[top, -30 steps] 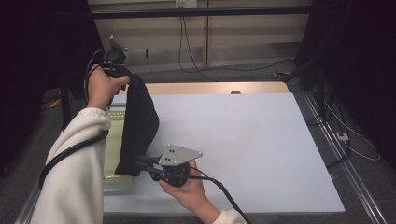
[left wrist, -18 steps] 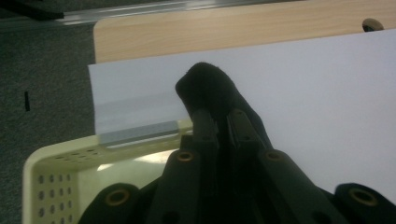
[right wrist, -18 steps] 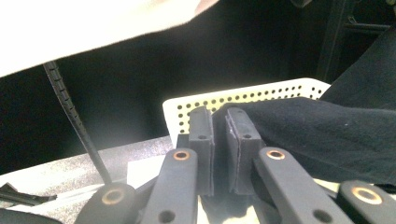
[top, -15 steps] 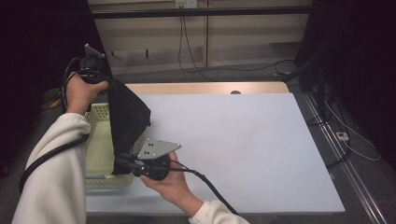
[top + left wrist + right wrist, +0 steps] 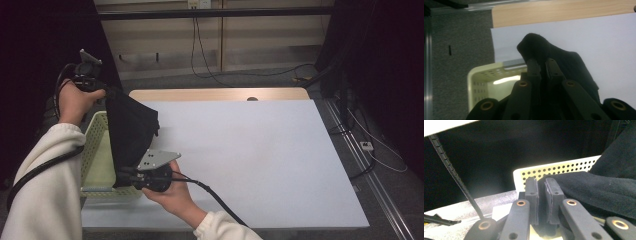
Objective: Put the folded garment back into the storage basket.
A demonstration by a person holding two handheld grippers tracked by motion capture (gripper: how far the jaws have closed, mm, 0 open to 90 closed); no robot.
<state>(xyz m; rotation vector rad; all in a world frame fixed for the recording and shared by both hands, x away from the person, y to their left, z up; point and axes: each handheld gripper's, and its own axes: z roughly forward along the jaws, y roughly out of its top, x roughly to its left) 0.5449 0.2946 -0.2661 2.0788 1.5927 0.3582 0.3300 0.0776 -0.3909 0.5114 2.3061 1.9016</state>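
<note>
A black cloth (image 5: 131, 132) hangs stretched between my two grippers, over a pale yellow perforated basket (image 5: 94, 150) at the table's left edge. My left gripper (image 5: 106, 92) is raised at the upper left and is shut on the cloth's top corner. In the left gripper view the cloth (image 5: 571, 65) bunches around the closed jaws of the left gripper (image 5: 541, 62), with the basket (image 5: 480, 80) below. My right gripper (image 5: 123, 176) sits low near the basket's front corner, shut on the cloth's lower edge. In the right gripper view the right gripper (image 5: 541, 183) pinches the cloth (image 5: 599, 187) beside the basket rim (image 5: 564, 168).
The white table top (image 5: 250, 150) stretches to the right of the basket, with a wooden strip (image 5: 215, 94) along its far edge. Cables lie on the floor behind and to the right (image 5: 370, 145). A black cable (image 5: 215, 197) trails from my right gripper.
Both hands have carried the black cloth leftward, from over the table's left part to over the basket. The left gripper has shifted further left and the right one followed.
</note>
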